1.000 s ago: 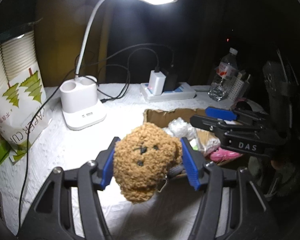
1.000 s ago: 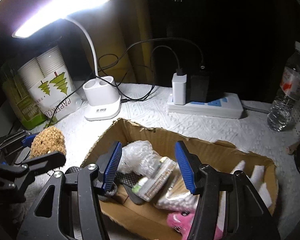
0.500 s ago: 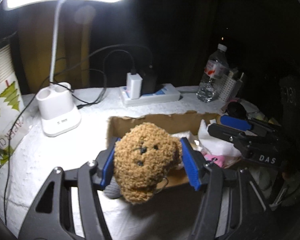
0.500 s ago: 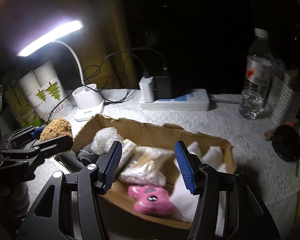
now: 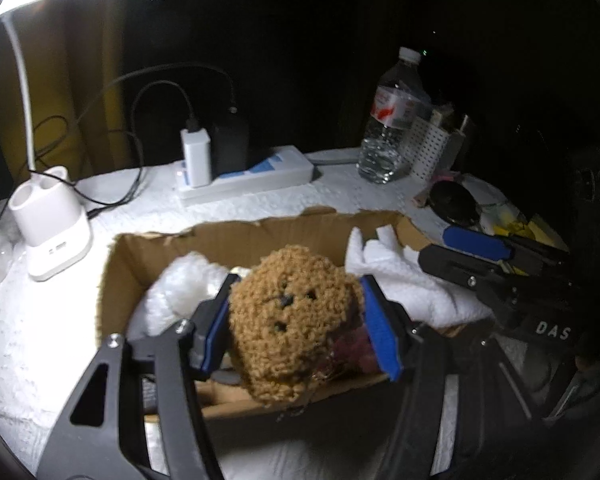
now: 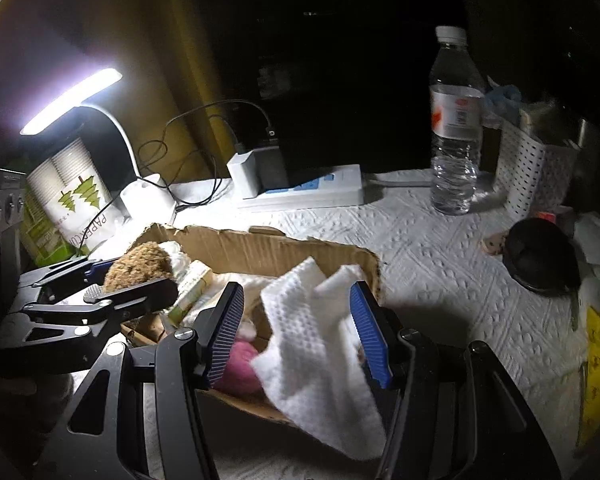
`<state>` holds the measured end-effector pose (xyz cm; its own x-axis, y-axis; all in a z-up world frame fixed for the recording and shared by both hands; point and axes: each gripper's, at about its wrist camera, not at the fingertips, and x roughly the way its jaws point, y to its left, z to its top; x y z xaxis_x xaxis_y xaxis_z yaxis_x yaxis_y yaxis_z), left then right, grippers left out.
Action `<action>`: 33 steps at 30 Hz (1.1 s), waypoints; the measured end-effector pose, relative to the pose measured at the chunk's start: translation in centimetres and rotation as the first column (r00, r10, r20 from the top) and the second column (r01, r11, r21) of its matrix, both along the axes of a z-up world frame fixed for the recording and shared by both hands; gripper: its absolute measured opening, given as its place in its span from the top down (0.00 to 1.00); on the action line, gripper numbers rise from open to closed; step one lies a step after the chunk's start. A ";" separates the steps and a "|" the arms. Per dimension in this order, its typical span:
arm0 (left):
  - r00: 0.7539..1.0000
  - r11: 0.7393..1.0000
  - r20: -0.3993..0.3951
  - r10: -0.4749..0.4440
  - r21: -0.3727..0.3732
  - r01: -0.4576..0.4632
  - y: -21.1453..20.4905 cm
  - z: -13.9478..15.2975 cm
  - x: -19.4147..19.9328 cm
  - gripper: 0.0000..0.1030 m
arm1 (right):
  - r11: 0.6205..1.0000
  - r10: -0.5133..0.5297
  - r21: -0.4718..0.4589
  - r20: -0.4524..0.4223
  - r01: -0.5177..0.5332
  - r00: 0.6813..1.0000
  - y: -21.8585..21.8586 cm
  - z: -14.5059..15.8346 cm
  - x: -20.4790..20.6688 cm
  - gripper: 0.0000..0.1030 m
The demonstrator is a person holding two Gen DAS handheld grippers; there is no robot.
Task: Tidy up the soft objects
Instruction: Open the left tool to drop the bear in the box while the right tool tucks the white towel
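My left gripper (image 5: 296,312) is shut on a brown curly plush bear (image 5: 292,320), which hangs face up over the open cardboard box (image 5: 236,236). From the right wrist view the bear (image 6: 136,264) and the left gripper (image 6: 132,280) sit above the box's left end (image 6: 260,248). My right gripper (image 6: 296,316) is open above the box's right end; a white quilted towel (image 6: 312,344) lies in the box below its fingers. A pink plush (image 6: 240,372) and bubble wrap (image 5: 180,288) also lie in the box.
On the white-covered table stand a lamp base (image 5: 52,236), a power strip with chargers (image 5: 252,176), a water bottle (image 6: 456,140), a white perforated basket (image 6: 532,176), a black round object (image 6: 540,260) and a pack of paper cups (image 6: 76,200).
Both grippers have moved right along the table. The bear went from beside the box to over it. The right gripper now hangs over the white towel at the box's right end.
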<state>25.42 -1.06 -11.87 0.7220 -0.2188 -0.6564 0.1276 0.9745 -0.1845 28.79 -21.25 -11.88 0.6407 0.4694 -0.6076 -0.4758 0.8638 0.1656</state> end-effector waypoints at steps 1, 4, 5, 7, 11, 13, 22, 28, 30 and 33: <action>1.000 1.000 -0.004 -0.004 -0.002 0.004 -0.2 -0.2 0.2 0.41 | 1.000 -0.003 -0.001 0.000 0.003 1.000 -0.3 -0.1 0.0 0.43; 1.000 1.000 -0.019 -0.014 -0.008 0.014 -0.9 -0.8 0.8 0.41 | 1.000 -0.014 0.002 -0.005 0.014 1.000 -0.8 -0.2 0.1 0.43; 1.000 1.000 -0.027 -0.016 -0.010 0.015 -1.1 -1.1 0.9 0.41 | 1.000 -0.019 0.003 -0.006 0.019 1.000 -1.0 -0.3 0.2 0.43; 0.999 1.000 -0.042 -0.021 -0.011 0.020 -1.3 -1.6 1.3 0.40 | 1.000 -0.027 0.003 -0.010 0.027 1.000 -1.3 -0.4 0.2 0.43; 0.997 1.000 -0.070 -0.012 -0.012 0.011 -1.3 -2.1 1.8 0.38 | 0.999 -0.037 0.007 -0.017 0.037 0.999 -1.7 -0.7 0.2 0.43; 0.997 1.000 -0.081 -0.008 -0.014 0.007 -1.2 -2.2 1.9 0.32 | 0.999 -0.041 0.009 -0.020 0.041 0.999 -1.7 -0.8 0.2 0.43; 0.998 1.000 -0.057 0.013 0.004 -0.013 -0.8 -1.4 0.9 0.15 | 0.999 -0.046 0.012 -0.014 0.046 0.999 -1.6 -0.6 -0.1 0.43; 0.999 1.000 -0.032 0.022 -0.001 -0.022 -0.1 -0.4 -0.3 0.15 | 0.999 -0.043 0.005 -0.007 0.043 0.999 -1.1 -0.3 -0.9 0.43; 0.999 1.000 -0.023 0.025 -0.003 -0.025 0.1 0.0 -0.9 0.15 | 0.999 -0.042 0.002 -0.004 0.042 0.999 -0.8 -0.1 -1.3 0.43; 1.000 1.000 -0.008 0.028 -0.006 -0.029 0.4 0.6 -1.8 0.15 | 0.999 -0.040 -0.002 0.002 0.040 0.999 -0.4 0.2 -1.9 0.43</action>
